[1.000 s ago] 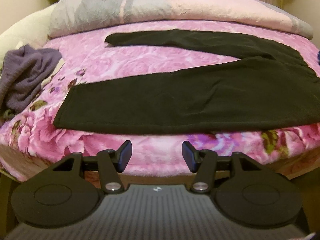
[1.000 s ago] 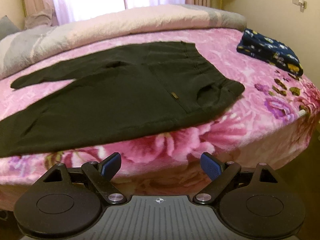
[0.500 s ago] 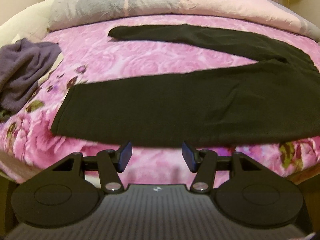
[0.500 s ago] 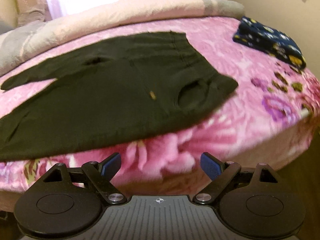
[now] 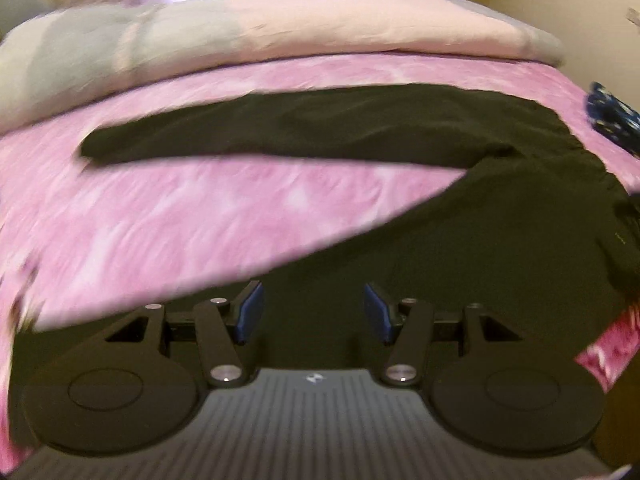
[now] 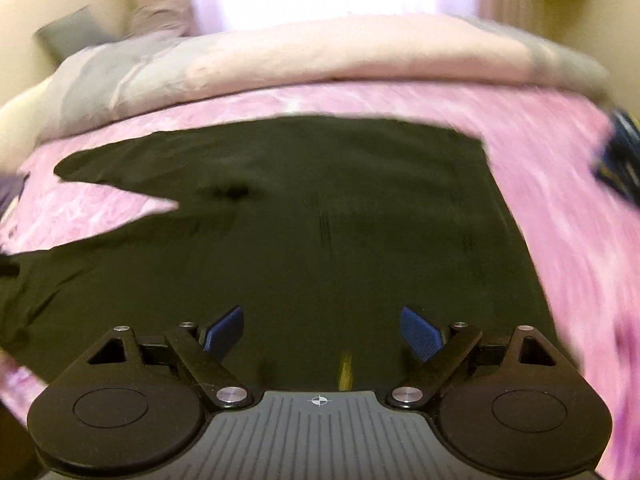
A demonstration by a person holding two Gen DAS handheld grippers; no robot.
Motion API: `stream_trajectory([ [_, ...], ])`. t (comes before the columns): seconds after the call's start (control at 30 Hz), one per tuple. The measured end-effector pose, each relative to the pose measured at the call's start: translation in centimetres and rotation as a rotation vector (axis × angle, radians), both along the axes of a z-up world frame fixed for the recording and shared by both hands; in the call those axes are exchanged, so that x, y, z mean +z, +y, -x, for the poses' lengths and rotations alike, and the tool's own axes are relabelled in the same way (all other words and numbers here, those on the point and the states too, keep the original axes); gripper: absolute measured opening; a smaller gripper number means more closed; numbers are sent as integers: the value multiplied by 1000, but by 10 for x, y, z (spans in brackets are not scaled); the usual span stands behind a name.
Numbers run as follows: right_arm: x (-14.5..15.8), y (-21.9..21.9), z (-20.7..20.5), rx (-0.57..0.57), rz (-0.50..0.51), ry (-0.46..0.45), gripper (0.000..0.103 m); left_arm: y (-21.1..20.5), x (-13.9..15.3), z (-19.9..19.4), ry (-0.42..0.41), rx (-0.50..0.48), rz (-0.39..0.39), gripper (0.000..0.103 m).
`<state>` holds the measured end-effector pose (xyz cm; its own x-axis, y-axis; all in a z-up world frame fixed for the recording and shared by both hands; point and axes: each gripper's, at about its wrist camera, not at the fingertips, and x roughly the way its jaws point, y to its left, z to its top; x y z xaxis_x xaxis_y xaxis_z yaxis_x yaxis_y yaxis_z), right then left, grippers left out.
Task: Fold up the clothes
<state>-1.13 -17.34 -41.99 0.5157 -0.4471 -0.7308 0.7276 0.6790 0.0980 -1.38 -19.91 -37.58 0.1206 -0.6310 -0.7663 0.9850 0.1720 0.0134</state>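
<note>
Trousers [image 5: 460, 240] of dark cloth are spread flat on the pink floral bedspread [image 5: 200, 220], the two legs parted in a V with pink showing between them, the waist end [image 6: 472, 168] toward the right side of the bed. The left gripper [image 5: 311, 312] is held over the near leg with its jaws apart and nothing between the blue pads [image 5: 250, 312]. The right gripper [image 6: 322, 334] is poised above the seat of the trousers, jaws likewise spread and empty; a small yellowish label [image 6: 345, 368] is seen just ahead of it. A rolled pink-and-grey duvet [image 6: 320, 56] lies along the far edge, and a dark blue patterned garment [image 6: 618, 156] is blurred at the right.
</note>
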Motion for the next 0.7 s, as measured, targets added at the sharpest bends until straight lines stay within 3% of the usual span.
stream_trajectory([
  [0.23, 3, -135, -86, 217, 68, 53, 89, -151, -16, -26, -38, -248, 20, 49],
  [0.37, 4, -208, -122, 239, 74, 31, 89, -224, -26, -48, -48, -342, 14, 49],
  [0.57, -23, -275, -166, 334, 54, 69, 89, -302, -42, -86, -67, -416, 12, 50],
  [0.7, -46, -306, -184, 425, 2, 98, 89, -332, -65, -112, -87, -458, -36, 51],
])
